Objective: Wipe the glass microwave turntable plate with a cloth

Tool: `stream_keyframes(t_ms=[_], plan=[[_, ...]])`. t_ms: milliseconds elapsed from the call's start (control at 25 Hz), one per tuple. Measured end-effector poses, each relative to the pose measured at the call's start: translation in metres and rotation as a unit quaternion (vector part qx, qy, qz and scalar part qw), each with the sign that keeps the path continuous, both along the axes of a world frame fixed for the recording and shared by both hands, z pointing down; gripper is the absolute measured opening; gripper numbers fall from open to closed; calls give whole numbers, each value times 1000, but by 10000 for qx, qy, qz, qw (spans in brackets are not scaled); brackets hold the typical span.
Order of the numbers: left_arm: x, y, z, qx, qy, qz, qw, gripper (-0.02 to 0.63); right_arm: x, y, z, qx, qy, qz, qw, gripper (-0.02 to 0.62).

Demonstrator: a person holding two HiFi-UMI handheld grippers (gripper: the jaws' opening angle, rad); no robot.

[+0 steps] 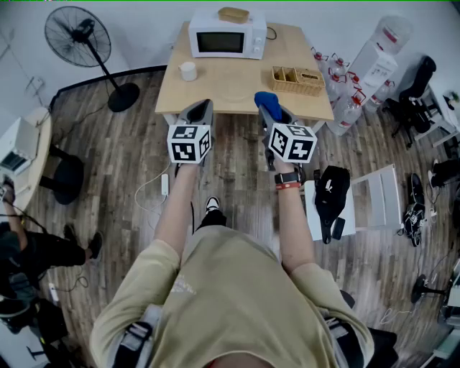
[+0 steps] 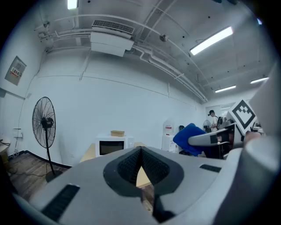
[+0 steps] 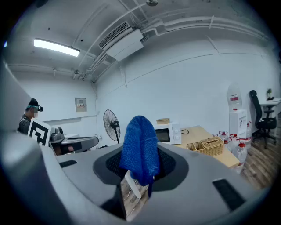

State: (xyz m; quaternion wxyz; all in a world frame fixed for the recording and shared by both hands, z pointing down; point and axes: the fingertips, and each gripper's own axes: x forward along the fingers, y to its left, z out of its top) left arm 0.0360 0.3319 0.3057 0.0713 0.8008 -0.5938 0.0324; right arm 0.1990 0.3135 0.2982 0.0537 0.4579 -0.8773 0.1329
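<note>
1. Grippers: both are held in the air, short of the front edge of the table (image 1: 172,86).
   - The left gripper (image 2: 141,152) has its jaws pressed together with nothing between them.
   - The right gripper (image 1: 277,115) has its jaws clamped on the blue cloth (image 3: 139,147), which drapes over the jaw tips.
2. Floor: a white power strip (image 1: 164,184) with its cable lies on the floor in front of the table's front-left corner. It is a likely trip hazard on approach. A black bag (image 1: 331,192) lies to the person's right, clear of the path.
3. Task item: the glass turntable plate (image 1: 233,91) lies flat on the table at the middle of the front edge. It shows only as a faint round outline. It is already out of the microwave (image 1: 226,36).
4. Progress: the cloth is in hand, but it is not touching the plate. Wiping appears not yet begun, so all of it remains.
5. Table surroundings:
   - A white cup (image 1: 188,70) stands near the left edge.
   - A wicker basket (image 1: 297,80) stands near the right edge.
   - Both are apart from the plate.
   - The microwave stands at the back edge with a small box (image 1: 233,14) on top.
   - Nothing stands between the front edge and the plate.
6. Beyond the table: a fan (image 1: 77,37) stands off the back-left corner, and a water dispenser (image 1: 379,54) stands off the right edge.
</note>
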Motion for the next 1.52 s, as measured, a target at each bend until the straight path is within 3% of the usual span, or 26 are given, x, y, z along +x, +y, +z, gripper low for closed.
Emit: stream_keyframes(t_ms=[240, 520, 1320, 1520], plan=[[3, -28, 20, -47, 14, 78, 10000, 18, -6, -30, 17, -26, -44, -53, 10000, 138], [-7, -102, 45, -151, 91, 227, 9996, 18, -27, -99, 37, -31, -9, -48, 10000, 140], [-85, -371, 105, -845, 286, 632, 9940, 18, -129, -371, 107, -1112, -149, 141, 9936, 140], [-94, -417, 128, -994, 281, 858, 9909, 18, -151, -420, 132, -1323, -149, 267, 9907, 140]])
